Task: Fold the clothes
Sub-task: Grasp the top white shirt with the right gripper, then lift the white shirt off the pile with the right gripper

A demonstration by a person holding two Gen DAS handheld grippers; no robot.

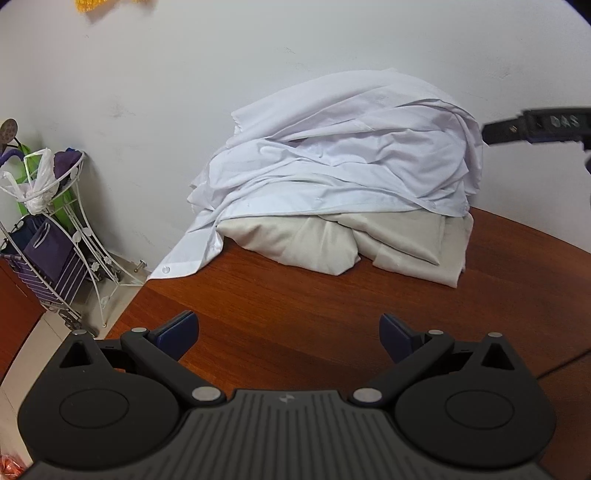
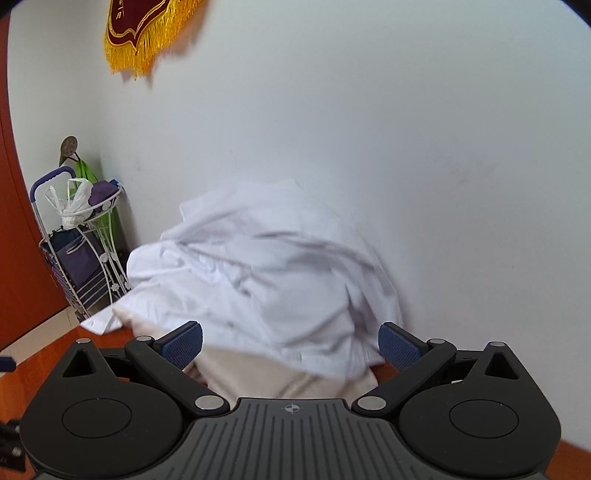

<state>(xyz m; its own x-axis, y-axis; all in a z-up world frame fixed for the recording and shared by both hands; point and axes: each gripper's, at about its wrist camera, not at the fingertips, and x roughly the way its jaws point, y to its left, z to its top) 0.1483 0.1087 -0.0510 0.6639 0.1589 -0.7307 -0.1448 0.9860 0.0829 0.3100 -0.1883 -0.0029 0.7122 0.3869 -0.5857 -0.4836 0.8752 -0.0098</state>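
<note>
A heap of white garments (image 1: 340, 155) rests on a folded beige cloth (image 1: 369, 240) at the wall-side edge of the wooden table (image 1: 295, 302), which serves here as the reference. In the left wrist view the left gripper (image 1: 289, 334) hangs over bare tabletop short of the heap, its blue-padded fingers (image 1: 177, 332) spread wide with nothing between them; one white cuff with a snap button (image 1: 184, 262) trails off the heap onto the table toward the table's left edge. This view alone shows part of the other tool, a dark bar (image 1: 535, 127) entering from the right beside the heap's upper right flank. The right wrist view, blurred, shows the right gripper (image 2: 290, 345) close in front of the heap (image 2: 258, 273), fingers likewise wide apart and empty, with the beige cloth (image 2: 280, 380) just beyond its body. Only this view shows a red pennant with gold fringe (image 2: 144, 33) high on the wall above the table. Left of the table, on the floor, both views show a white wire rack (image 1: 79, 229) and a wheeled cart with purple bags (image 2: 74, 266).
</note>
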